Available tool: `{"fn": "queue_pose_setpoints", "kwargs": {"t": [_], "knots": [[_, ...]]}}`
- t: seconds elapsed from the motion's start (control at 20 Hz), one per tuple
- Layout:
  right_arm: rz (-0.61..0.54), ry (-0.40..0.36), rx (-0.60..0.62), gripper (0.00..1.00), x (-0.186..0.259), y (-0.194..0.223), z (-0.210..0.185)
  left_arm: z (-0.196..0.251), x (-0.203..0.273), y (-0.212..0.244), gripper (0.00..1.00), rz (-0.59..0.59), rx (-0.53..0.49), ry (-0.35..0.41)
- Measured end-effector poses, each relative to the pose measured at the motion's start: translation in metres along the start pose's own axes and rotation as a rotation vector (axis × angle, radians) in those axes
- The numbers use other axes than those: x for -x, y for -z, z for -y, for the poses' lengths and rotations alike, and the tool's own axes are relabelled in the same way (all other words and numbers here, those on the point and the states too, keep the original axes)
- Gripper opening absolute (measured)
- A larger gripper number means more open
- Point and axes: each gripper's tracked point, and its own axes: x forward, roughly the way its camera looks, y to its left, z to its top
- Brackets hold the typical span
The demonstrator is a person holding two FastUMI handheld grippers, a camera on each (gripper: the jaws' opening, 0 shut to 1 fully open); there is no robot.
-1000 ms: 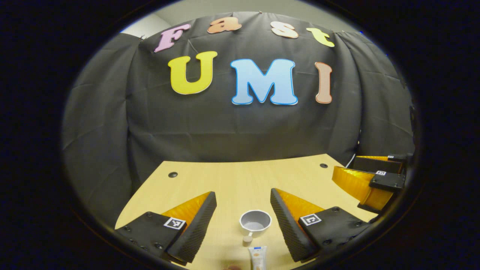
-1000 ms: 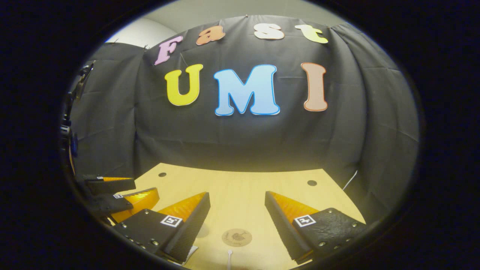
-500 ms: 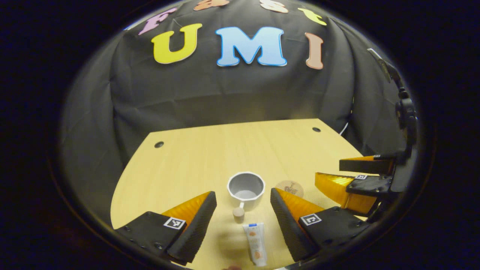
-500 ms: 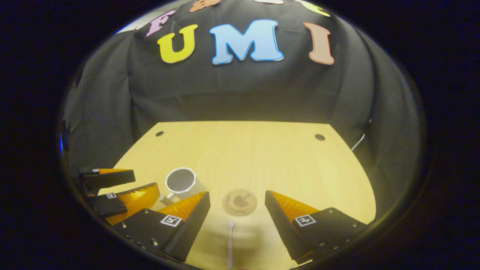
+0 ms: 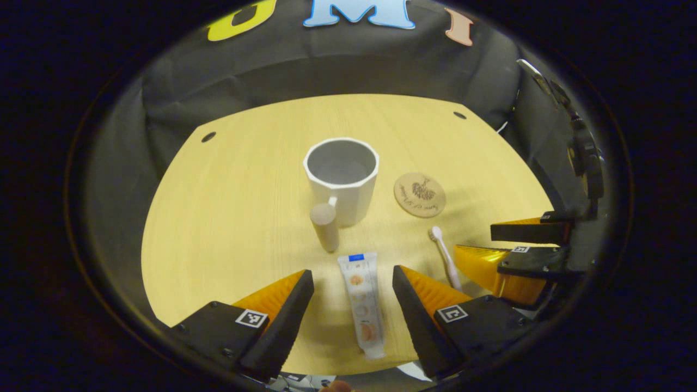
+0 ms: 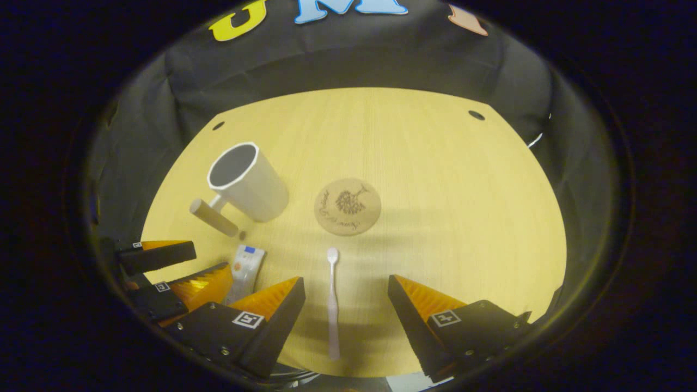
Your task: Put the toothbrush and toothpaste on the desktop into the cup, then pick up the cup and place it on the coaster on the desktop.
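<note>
In the left gripper view, the left gripper (image 5: 353,277) hangs above the near part of the light wooden tabletop (image 5: 228,185) with its jaws spread wide and nothing between them but air. Directly below the gap lies the white toothpaste tube with a blue band at its cap end (image 5: 362,302), flat on the tabletop, lengthwise along the gripper's line of sight. Just beyond the tube stands the white faceted cup with a cylindrical wooden handle (image 5: 342,179), upright and empty, its handle turned toward the gripper. To the right of the cup, apart from it, lies the round wooden coaster with a dark printed motif (image 5: 420,194). The white toothbrush (image 5: 445,258) lies nearer, beside the left gripper's right finger, head pointing toward the coaster.

In the right gripper view, the right gripper (image 6: 346,286) is likewise released, jaws wide apart, holding nothing. The toothbrush (image 6: 332,302) lies on the tabletop between its fingers, head away from the camera, with the coaster (image 6: 347,206) just past the head. The cup (image 6: 248,181) stands to the left of the coaster, and the toothpaste tube (image 6: 244,269) lies near the left gripper (image 6: 196,264).
</note>
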Motion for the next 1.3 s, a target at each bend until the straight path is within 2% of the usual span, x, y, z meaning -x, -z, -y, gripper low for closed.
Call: {"fn": "queue_pose_setpoints", "kwargs": {"t": [0.15, 0.2, 0.35, 0.4, 0.45, 0.6, 0.7, 0.85, 0.9, 0.95, 1.0, 1.05, 1.1, 1.15, 1.2, 1.25, 1.3], "knots": [[-0.074, 0.011, 0.010, 0.95, -0.003, 0.019, 0.002, -0.005, -0.013, 0.027, 1.00, -0.069, 0.000, -0.006], [-0.091, 0.016, 0.017, 0.95, -0.004, 0.025, 0.003, -0.004, -0.015, 0.033, 0.97, -0.087, 0.007, -0.008], [-0.127, 0.022, 0.038, 0.95, -0.009, 0.035, 0.002, -0.003, -0.019, 0.046, 1.00, -0.123, 0.007, -0.019], [-0.139, 0.026, 0.044, 0.95, -0.010, 0.038, 0.002, -0.003, -0.020, 0.048, 0.97, -0.134, 0.006, -0.022], [-0.148, 0.026, 0.050, 0.95, -0.012, 0.040, 0.001, -0.002, -0.022, 0.051, 1.00, -0.144, 0.008, -0.026], [-0.158, 0.046, 0.069, 0.95, -0.015, 0.043, 0.006, -0.001, -0.028, 0.062, 0.97, -0.184, 0.027, -0.037], [-0.171, 0.054, 0.069, 0.94, -0.015, 0.044, 0.006, 0.001, -0.028, 0.069, 1.00, -0.218, 0.062, -0.034], [-0.184, 0.060, 0.080, 0.93, -0.014, 0.047, 0.007, 0.000, -0.030, 0.067, 0.98, -0.216, 0.073, -0.035], [-0.193, 0.064, 0.082, 0.88, -0.013, 0.048, 0.007, 0.001, -0.030, 0.066, 0.98, -0.215, 0.073, -0.038], [-0.197, 0.062, 0.080, 0.78, -0.014, 0.049, 0.007, 0.003, -0.033, 0.066, 0.92, -0.215, 0.065, -0.034], [-0.200, 0.064, 0.076, 0.79, -0.014, 0.049, 0.008, 0.004, -0.032, 0.065, 0.79, -0.219, 0.059, -0.034], [-0.206, 0.063, 0.057, 0.68, -0.013, 0.049, 0.008, 0.005, -0.033, 0.065, 0.75, -0.223, 0.056, -0.032], [-0.211, 0.058, 0.057, 0.39, -0.014, 0.049, 0.007, 0.006, -0.033, 0.063, 0.75, -0.224, 0.060, -0.028], [-0.222, 0.056, 0.057, 0.42, -0.013, 0.049, 0.008, 0.006, -0.032, 0.065, 0.73, -0.230, 0.055, -0.029], [-0.235, 0.056, 0.049, 0.42, -0.013, 0.050, 0.007, 0.006, -0.031, 0.065, 0.65, -0.231, 0.048, -0.028], [-0.258, 0.083, 0.036, 0.42, -0.008, 0.047, 0.012, 0.007, -0.033, 0.063, 0.65, -0.230, 0.047, -0.021], [-0.277, 0.079, 0.017, 0.06, -0.008, 0.055, 0.009, 0.007, -0.033, 0.064, 0.51, -0.243, 0.045, -0.022]]}}
